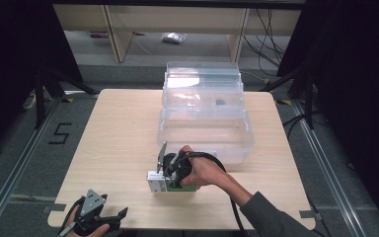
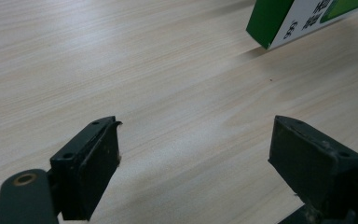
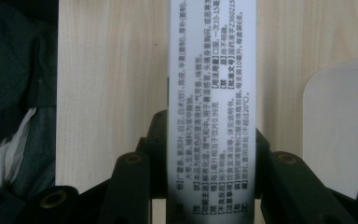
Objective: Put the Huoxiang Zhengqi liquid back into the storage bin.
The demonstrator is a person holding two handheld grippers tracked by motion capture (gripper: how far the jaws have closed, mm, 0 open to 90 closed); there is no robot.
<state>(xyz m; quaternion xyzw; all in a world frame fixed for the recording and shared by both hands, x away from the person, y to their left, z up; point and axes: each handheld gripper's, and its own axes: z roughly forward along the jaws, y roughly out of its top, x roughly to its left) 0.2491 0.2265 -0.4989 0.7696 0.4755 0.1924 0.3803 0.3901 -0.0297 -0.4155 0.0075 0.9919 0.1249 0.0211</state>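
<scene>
Gripping box (image 3: 212, 93) with right gripper (image 1: 173, 174), jaws clamped on its narrow sides, box standing on table (image 1: 118, 128) near front edge, just before clear bin (image 1: 205, 131). Left gripper (image 1: 94, 217) idle, jaws wide, empty. Risks: cardboard crushes under squeeze; slick sides slip on lift; box clips bin wall if carried low.

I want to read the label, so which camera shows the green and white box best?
The right gripper view: the box sits between the right gripper jaws, its printed white side close and legible. The high view shows it small on the table, partly behind the hand. The left gripper view catches just one green and white corner.
</scene>
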